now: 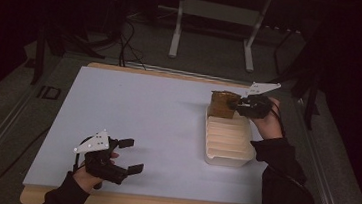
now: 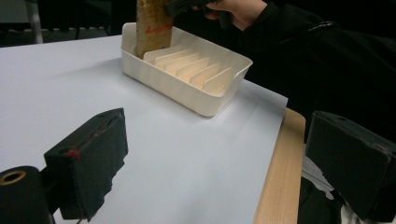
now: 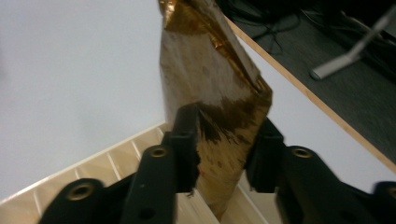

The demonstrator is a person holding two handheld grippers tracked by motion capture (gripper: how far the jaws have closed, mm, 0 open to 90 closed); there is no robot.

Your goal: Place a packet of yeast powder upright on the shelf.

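Two tools at work: the right tool [image 3: 222,154] brackets a brown packet [image 3: 210,93] standing in the white rack [image 1: 228,141]; close up, its jaws look slack. The left tool [image 1: 126,154] rests open on the tabletop [image 1: 142,113].

Your right gripper [image 1: 235,105] sits at the top of a brown packet [image 1: 221,105] that stands upright in the far end of the white slotted tray [image 1: 227,159], on the right side of the white table [image 1: 141,123]. Your left gripper [image 1: 130,155] rests near the table's front left corner, its jaws spread apart around nothing, well apart from the tray.
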